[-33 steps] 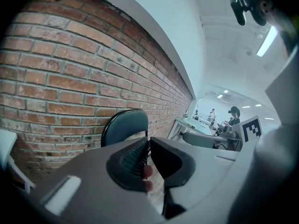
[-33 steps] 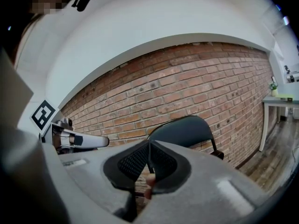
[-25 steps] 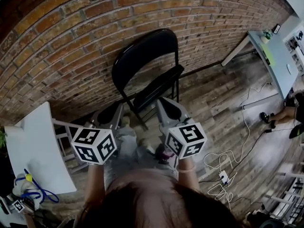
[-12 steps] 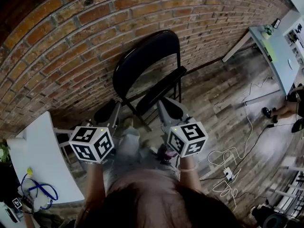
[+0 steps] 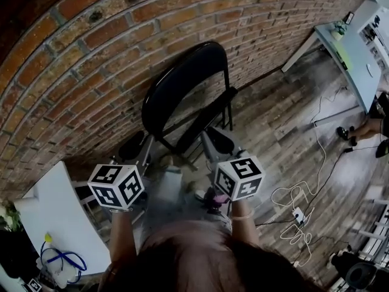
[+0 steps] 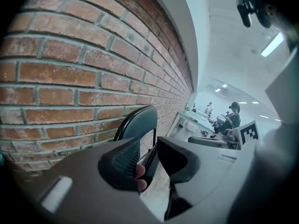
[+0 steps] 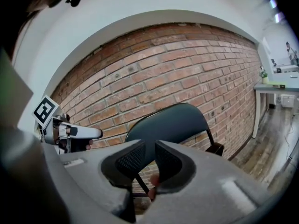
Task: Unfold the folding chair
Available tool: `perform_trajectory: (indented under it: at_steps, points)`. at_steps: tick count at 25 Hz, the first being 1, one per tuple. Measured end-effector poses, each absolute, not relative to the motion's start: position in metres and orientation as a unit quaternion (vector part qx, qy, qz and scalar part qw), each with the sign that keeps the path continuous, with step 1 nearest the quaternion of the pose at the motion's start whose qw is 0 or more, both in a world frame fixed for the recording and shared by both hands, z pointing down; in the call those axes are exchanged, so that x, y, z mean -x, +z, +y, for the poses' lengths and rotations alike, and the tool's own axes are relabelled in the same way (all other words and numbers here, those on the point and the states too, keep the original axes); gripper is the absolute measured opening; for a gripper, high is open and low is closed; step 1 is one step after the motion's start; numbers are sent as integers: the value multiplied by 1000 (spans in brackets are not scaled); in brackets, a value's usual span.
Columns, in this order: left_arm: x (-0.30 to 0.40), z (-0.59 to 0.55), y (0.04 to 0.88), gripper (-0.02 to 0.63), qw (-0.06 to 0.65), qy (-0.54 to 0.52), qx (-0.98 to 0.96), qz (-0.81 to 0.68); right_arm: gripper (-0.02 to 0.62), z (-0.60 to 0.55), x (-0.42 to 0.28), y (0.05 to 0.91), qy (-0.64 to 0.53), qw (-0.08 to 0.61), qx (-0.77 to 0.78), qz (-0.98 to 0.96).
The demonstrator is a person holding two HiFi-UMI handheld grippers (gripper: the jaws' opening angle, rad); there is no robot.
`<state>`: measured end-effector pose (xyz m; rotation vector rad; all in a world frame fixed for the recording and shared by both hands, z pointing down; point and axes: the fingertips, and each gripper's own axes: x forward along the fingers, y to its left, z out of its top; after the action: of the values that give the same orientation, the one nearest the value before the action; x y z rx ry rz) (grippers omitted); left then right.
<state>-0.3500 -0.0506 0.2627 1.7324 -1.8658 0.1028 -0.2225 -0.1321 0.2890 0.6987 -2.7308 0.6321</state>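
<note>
A black folding chair [image 5: 182,81] leans folded against the brick wall [image 5: 91,47], its seat [image 5: 203,117] tipped up close to the backrest. My left gripper [image 5: 138,148] hangs just short of the chair's lower left side. Its jaws have just been opening and stand apart with nothing between them. In the left gripper view the backrest [image 6: 140,120] shows beyond my left gripper [image 6: 148,155]. My right gripper [image 5: 213,140] is near the seat's lower edge. Its jaws have also been opening, to a narrow gap that holds nothing. The chair [image 7: 173,120] lies ahead of my right gripper [image 7: 150,160].
A white table [image 5: 55,218] with a blue cable [image 5: 64,260] on it stands at the lower left. A pale desk [image 5: 352,66] is at the upper right. White cables and a plug strip [image 5: 298,208] lie on the wooden floor to the right.
Both grippers have moved forward and come closer to the chair. The chair itself has not moved against the wall.
</note>
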Motion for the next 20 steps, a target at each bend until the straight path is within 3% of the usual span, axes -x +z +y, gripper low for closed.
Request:
perform_trajectory:
  at_steps: [20]
  points:
    - [392, -103, 297, 203, 322, 82, -671, -663, 102, -167, 237, 341, 264, 153, -294, -906]
